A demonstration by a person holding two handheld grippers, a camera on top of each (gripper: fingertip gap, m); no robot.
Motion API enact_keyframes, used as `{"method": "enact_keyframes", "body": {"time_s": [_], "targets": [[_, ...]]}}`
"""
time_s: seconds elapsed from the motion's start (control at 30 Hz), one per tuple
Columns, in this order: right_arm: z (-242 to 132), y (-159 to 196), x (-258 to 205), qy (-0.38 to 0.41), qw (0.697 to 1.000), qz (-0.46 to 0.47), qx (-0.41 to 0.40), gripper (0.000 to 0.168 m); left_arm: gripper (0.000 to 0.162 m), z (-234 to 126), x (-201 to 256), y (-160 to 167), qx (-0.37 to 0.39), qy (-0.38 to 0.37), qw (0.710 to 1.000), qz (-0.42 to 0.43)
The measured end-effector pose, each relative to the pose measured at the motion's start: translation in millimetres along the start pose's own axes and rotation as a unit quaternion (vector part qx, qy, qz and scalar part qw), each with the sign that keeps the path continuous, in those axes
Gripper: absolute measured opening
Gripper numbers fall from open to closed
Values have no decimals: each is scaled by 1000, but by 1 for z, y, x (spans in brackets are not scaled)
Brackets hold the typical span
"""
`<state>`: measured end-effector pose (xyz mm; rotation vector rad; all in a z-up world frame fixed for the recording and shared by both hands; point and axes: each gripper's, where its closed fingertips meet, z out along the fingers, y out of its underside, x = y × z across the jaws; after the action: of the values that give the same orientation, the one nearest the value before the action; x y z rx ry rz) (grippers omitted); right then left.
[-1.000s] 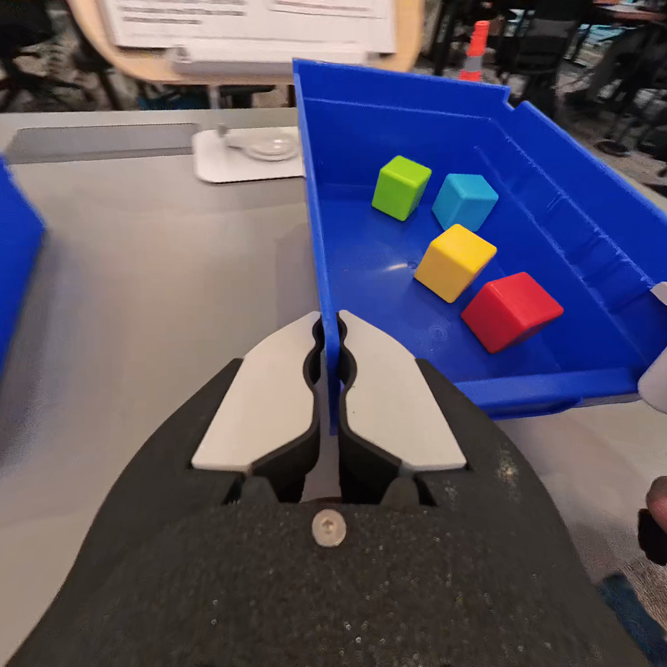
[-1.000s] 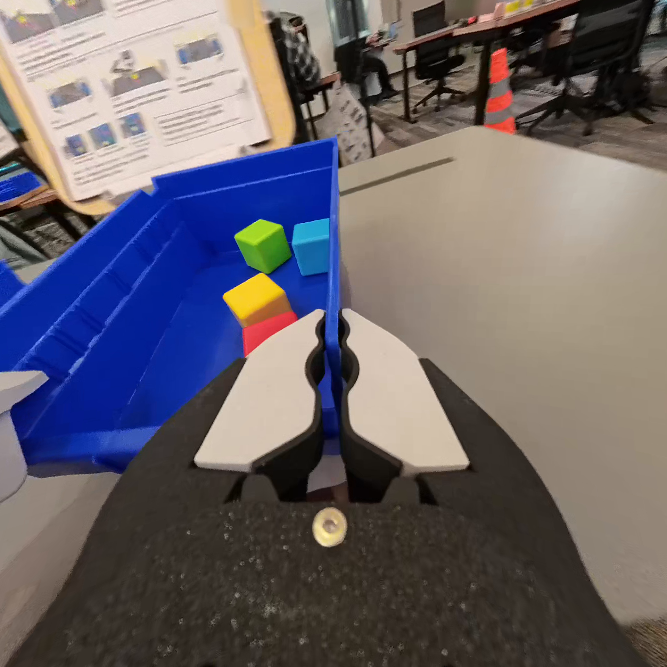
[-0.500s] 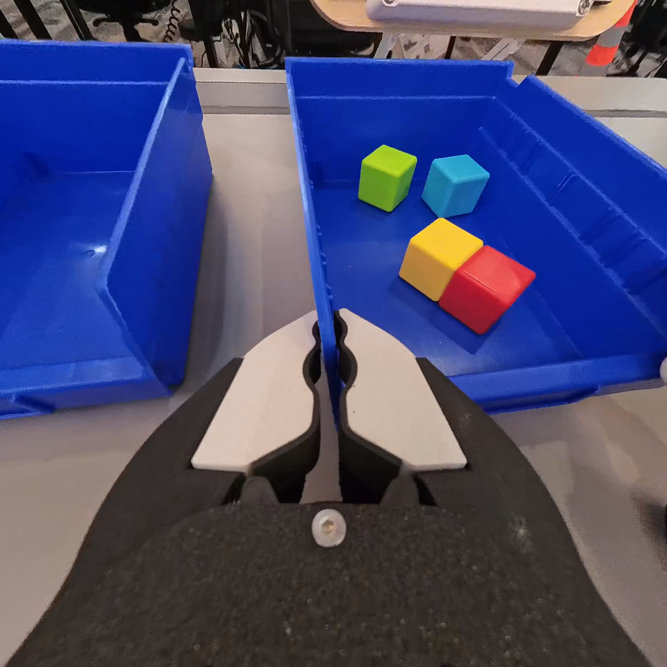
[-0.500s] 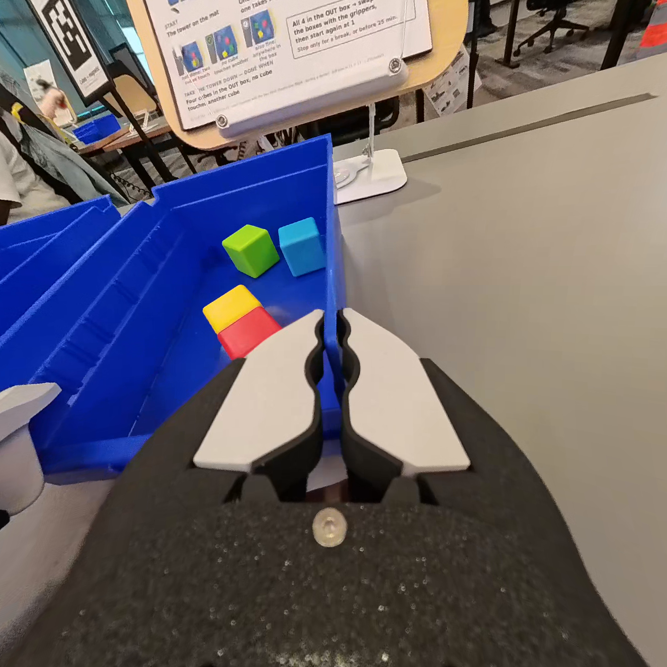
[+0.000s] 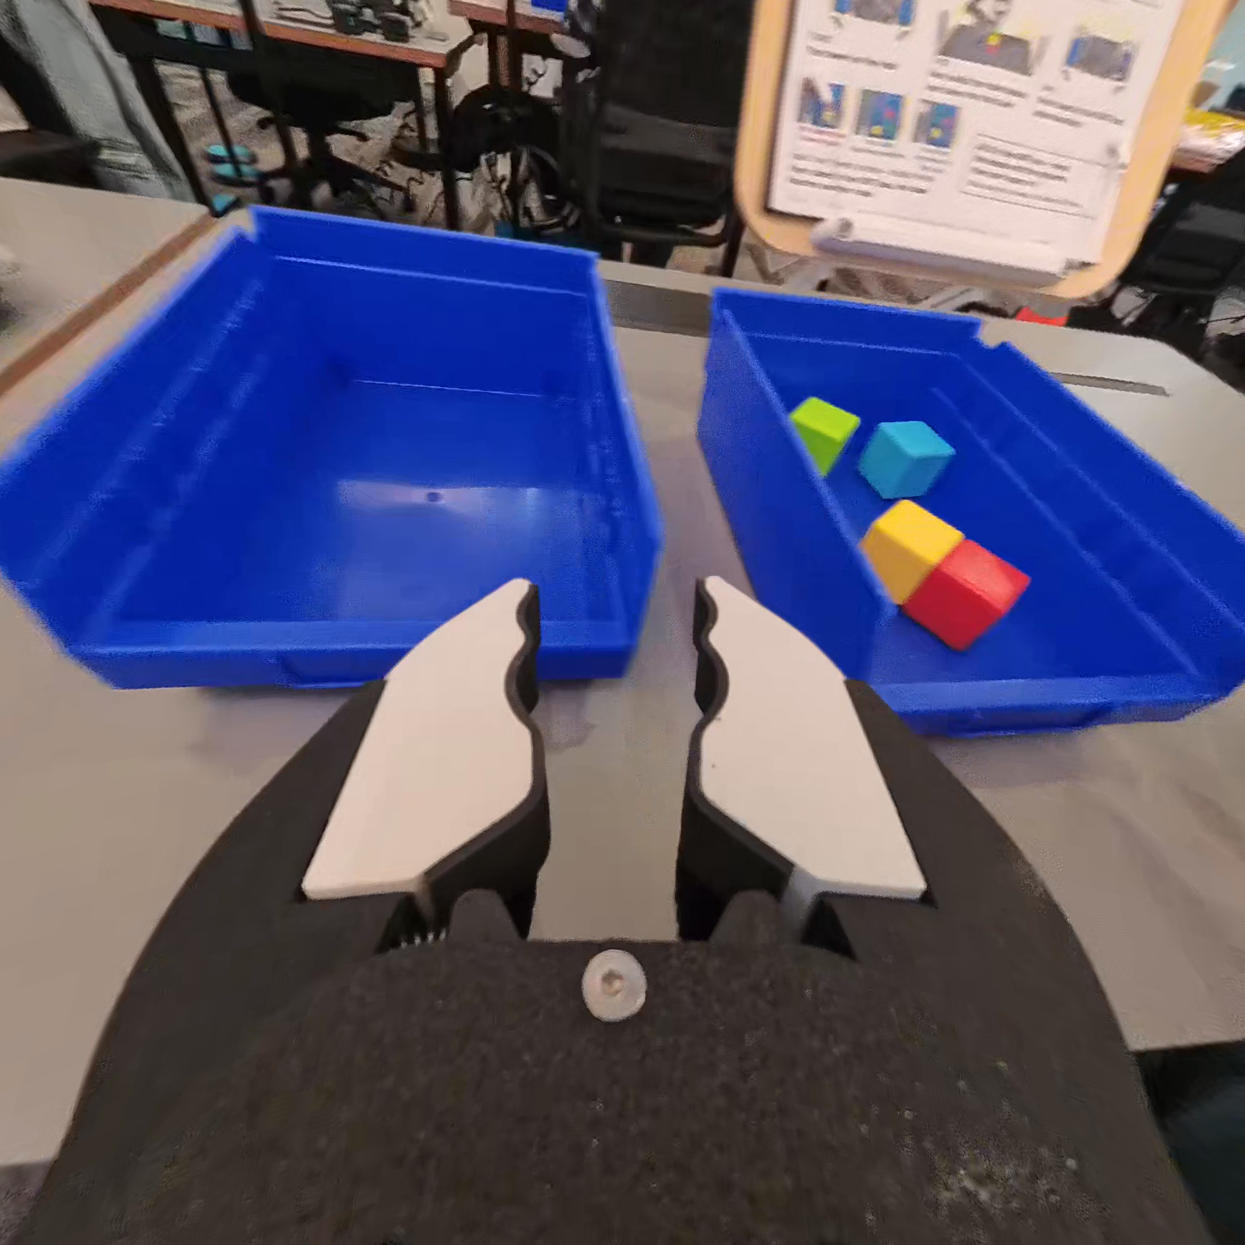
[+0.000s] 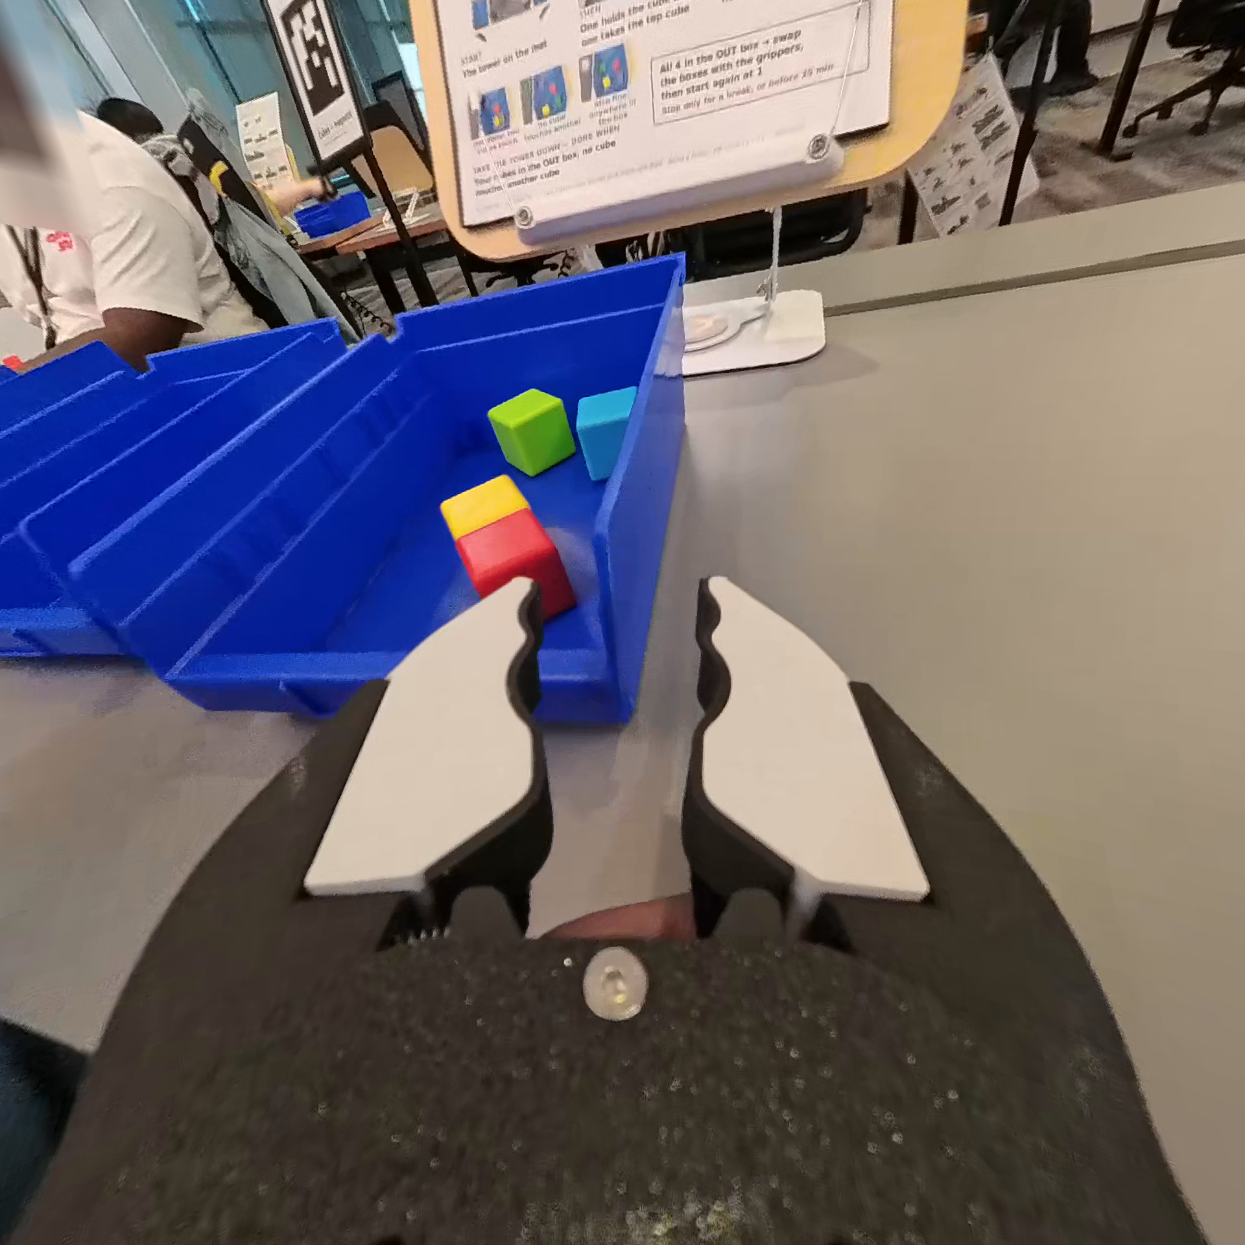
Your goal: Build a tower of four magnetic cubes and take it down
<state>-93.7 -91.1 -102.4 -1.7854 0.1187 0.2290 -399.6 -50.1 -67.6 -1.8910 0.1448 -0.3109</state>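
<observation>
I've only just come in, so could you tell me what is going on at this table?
A person holds two tongs, both open and holding nothing: the left tongs and the right tongs hover over the grey table. Four cubes, green, light blue, yellow and red, lie unstacked in the right blue bin; yellow and red touch. The left blue bin holds nothing.

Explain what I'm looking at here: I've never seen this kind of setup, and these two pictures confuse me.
No robot: a person holds a two-finger tool in each hand, each with a camera looking along its fingers. One picture is from the left tool, one from the right tool. Both are open and hold nothing. On the grey table sit two blue bins: the empty bin and the right bin holding a green cube, light blue cube, yellow cube and red cube; yellow and red touch.
</observation>
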Motion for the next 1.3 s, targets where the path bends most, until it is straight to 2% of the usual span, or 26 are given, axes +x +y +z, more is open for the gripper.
{"method": "enact_keyframes", "body": {"time_s": [0.13, 0.23, 0.37, 0.47, 0.57, 0.73, 0.83, 0.87, 0.93, 1.0, 1.07, 1.13, 1.23, 1.3], "targets": [[-20, 11, -9, -1, 1000, -29, -8, 43, 46, -5, -26, 1, -11, 28, 999, -39], [-26, 9, -21, -1, 998, -70, 4, 40, 45, 0, 2, 18, -24, 66, 996, -50], [-26, -1, -36, -12, 992, -125, 4, 41, 45, 12, 56, 28, -42, 113, 992, 31], [-29, -4, -40, -25, 992, -124, 1, 41, 45, 15, 76, 15, -37, 119, 987, 104], [-28, -1, -39, -28, 991, -128, -8, 41, 45, 12, 88, 4, -27, 137, 984, 115], [-25, 4, -40, -42, 992, -118, -23, 41, 44, 14, 99, 9, -45, 175, 978, 102], [-19, -6, -47, -63, 986, -146, -47, 43, 44, 33, 117, -6, -104, 233, 953, 165], [-16, -10, -51, -81, 983, -152, -64, 44, 44, 43, 126, -15, -123, 257, 937, 202], [-12, -14, -57, -115, 975, -157, -105, 51, 45, 63, 146, -18, -174, 320, 880, 305], [-11, -18, -56, -131, 971, -157, -124, 52, 44, 85, 152, -1, -260, 346, 797, 421], [-16, -17, -48, -131, 970, -158, -132, 52, 42, 107, 156, 9, -310, 345, 718, 519], [-24, -8, -41, -135, 969, -149, -145, 52, 38, 126, 168, 14, -303, 375, 651, 587], [-35, 1, -32, -141, 971, -120, -149, 52, 29, 153, 174, 21, -273, 407, 575, 656], [-37, 1, -31, -151, 972, -106, -146, 52, 37, 161, 171, 35, -284, 431, 516, 683]]}}
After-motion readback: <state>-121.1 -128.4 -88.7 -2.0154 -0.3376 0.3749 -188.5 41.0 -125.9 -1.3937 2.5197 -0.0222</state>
